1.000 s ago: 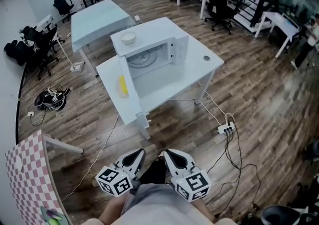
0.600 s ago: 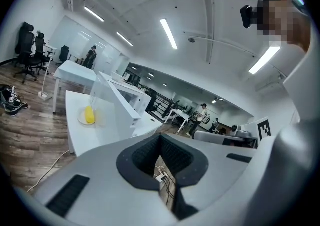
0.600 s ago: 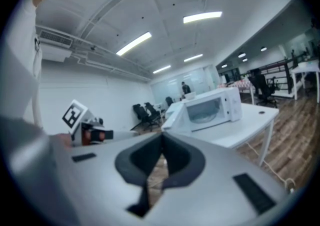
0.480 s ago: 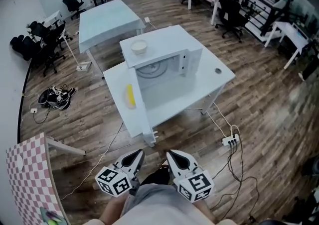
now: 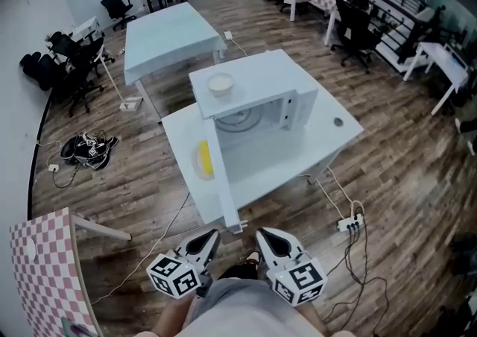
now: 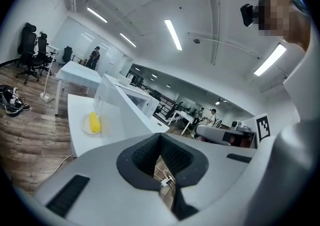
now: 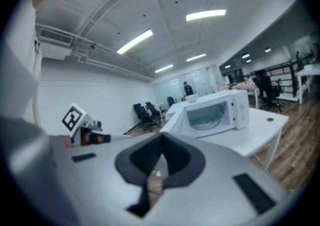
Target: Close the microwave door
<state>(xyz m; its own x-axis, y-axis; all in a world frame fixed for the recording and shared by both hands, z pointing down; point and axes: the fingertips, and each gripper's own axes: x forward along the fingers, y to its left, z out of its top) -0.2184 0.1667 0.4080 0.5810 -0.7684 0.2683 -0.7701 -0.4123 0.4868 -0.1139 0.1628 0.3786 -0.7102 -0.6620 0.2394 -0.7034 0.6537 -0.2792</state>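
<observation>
Closer now: microwave (image 5: 261,93) sits bigger and nearer in head view than a sec ago, so the approach is on. Its door (image 5: 223,179) hangs wide open, swung toward the near left, past the tabletop (image 5: 335,130) edge. Both tools are low by the body, well apart from it: left tool (image 5: 212,234) clenched, nothing in it; right tool (image 5: 261,234) clenched too, empty. No contact yet, closing not begun. Containers: bowl (image 5: 220,84) on top of the microwave, contents unclear; plate (image 6: 84,127) left of the door w/ what looks like a banana (image 6: 93,122); cavity shows only the glass turntable (image 5: 238,118).
</observation>
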